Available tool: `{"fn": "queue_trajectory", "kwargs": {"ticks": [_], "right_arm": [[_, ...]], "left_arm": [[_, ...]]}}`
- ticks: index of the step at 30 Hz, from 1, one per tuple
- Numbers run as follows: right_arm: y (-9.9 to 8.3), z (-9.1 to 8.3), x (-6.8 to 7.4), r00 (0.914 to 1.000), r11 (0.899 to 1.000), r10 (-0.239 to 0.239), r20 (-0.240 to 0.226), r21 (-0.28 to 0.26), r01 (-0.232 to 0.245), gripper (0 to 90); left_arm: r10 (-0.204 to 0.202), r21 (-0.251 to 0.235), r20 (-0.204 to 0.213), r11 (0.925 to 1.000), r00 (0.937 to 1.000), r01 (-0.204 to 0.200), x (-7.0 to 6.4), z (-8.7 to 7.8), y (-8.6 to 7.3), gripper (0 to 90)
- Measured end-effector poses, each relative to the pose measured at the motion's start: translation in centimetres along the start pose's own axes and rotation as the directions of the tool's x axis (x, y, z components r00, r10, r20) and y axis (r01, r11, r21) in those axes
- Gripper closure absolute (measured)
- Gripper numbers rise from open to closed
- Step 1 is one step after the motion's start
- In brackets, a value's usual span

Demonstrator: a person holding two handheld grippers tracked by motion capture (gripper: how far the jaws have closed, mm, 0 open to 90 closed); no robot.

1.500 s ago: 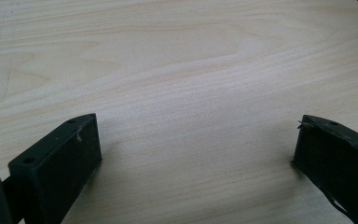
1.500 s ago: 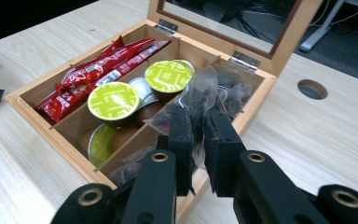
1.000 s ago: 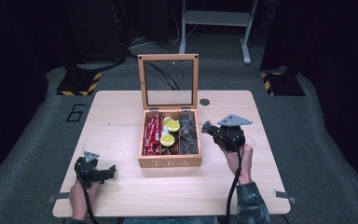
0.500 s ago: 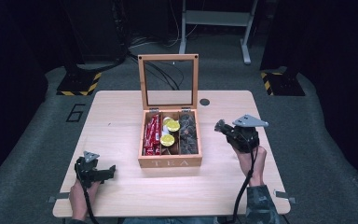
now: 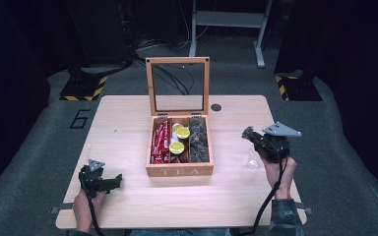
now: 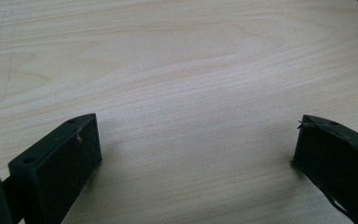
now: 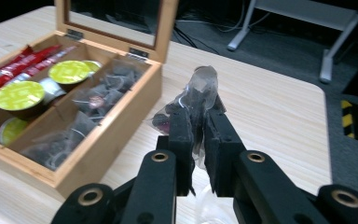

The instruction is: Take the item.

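An open wooden tea box [image 5: 179, 171] stands mid-table with its glass lid [image 5: 178, 86] upright. It holds red packets [image 5: 160, 142], yellow-lidded capsules [image 5: 177, 147] and dark tea bags [image 5: 198, 142] in clear wrap. My right gripper [image 5: 249, 133] hovers to the right of the box, off the table, shut on one clear-wrapped dark tea bag [image 7: 199, 91] that sticks up between the jaws [image 7: 197, 119]. My left gripper [image 5: 116, 181] rests low at the front left of the table, apart from the box. Its jaws stand wide open [image 6: 196, 140] over bare wood.
A small dark round spot [image 5: 216, 107] marks the table [image 5: 123, 118] behind the box. Something clear and faint [image 5: 252, 162] lies or hangs below my right gripper. Beyond the table edge are dark floor, a metal stand [image 5: 226, 19] and yellow-black striped bases [image 5: 83, 88].
My right gripper has moved rightward away from the box's right compartment, carrying the tea bag. The left gripper has stayed where it was.
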State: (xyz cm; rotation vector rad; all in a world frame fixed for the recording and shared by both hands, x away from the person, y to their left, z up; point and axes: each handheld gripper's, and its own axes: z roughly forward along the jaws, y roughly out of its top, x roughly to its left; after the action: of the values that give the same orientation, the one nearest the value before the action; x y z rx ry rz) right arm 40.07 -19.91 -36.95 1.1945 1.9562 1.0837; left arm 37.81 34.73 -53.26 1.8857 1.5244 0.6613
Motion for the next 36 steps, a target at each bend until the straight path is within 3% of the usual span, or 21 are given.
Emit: {"fn": "queue_trajectory", "kwargs": {"ticks": [20, 28, 36], "right_arm": [[-2.9, -0.4, -3.1, 0.9947, 0.997, 0.057, 0.086, 0.054, -0.062, 81.8], [-4.3, 0.5, -3.8, 0.9924, 0.991, 0.084, 0.091, 0.093, -0.092, 81.8], [-4.8, 1.1, -3.5, 0.9942, 0.989, 0.075, 0.076, 0.125, -0.084, 81.8]], "left_arm": [[0.0, 0.0, 0.0, 1.0, 1.0, 0.0, 0.0, 0.0, 0.0, 0.3], [0.002, 0.004, 0.003, 1.0, 1.0, -0.002, 0.0, 0.0, 0.0, 0.3], [0.002, 0.006, 0.004, 1.0, 1.0, -0.002, 0.0, 0.0, 0.0, 0.3]]}}
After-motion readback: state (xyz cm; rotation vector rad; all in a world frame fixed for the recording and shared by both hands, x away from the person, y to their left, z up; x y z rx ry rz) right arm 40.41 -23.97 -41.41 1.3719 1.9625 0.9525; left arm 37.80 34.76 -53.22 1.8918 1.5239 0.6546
